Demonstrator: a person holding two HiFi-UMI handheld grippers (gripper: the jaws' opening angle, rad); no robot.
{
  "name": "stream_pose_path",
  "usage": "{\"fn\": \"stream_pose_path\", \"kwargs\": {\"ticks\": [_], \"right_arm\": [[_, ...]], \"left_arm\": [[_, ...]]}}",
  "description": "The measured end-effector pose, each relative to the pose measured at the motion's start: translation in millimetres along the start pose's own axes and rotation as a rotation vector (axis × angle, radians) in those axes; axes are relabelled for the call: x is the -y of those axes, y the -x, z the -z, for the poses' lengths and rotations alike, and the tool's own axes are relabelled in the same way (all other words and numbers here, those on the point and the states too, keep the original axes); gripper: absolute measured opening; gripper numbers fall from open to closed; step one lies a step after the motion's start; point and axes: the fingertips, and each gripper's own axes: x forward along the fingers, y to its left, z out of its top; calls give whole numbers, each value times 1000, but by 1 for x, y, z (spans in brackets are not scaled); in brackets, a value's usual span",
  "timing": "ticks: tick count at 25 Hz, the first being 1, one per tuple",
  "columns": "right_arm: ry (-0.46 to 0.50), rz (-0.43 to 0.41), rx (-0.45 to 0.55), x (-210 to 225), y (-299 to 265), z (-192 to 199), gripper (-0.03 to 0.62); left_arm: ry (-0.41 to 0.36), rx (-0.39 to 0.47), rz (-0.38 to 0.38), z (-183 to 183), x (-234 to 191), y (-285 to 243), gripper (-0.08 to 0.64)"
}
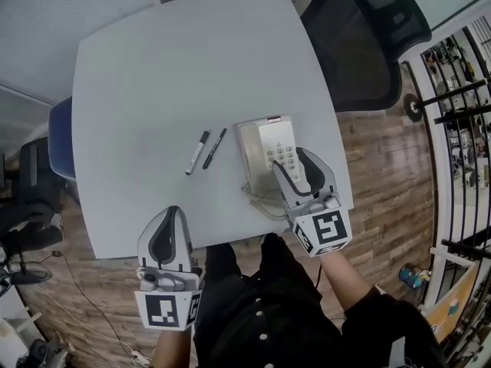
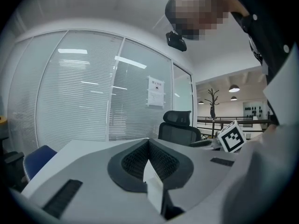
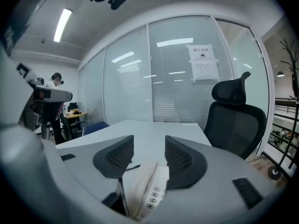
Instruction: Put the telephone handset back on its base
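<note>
Handset (image 3: 139,183) seemingly lies on its base (image 3: 161,177) on the tabletop (image 1: 153,75); likely light, rigid, slick plastic, best pinched mid-bar. Right tongs (image 3: 149,143) stand apart, empty, above it; left tongs (image 2: 148,143) closed, empty.

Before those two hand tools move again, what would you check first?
1. Handset lying in its cradle on the phone base: ok, it looks seated.
2. Right tool free of the handset, jaws apart with nothing gripped: ok.
3. Left tool empty, jaws together: ok.
4. Coiled cord clear of the right tool: cannot tell, they overlap in the head view.
5. Markers lying apart from the phone: ok.
</note>
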Motion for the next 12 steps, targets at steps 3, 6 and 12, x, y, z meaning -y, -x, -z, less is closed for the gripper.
{"fn": "stream_pose_path", "kwargs": {"ticks": [3,6,12], "right_arm": [[12,26,72,10,20,-27,182],[12,53,122,19,38,-46,124],[13,79,208,31,70,-80,63]], "left_arm": [[-1,34,4,-11,0,-3,12],[-7,63,5,-21,0,-2,12],[-38,116,-4,-44,-1,-1,12]]}}
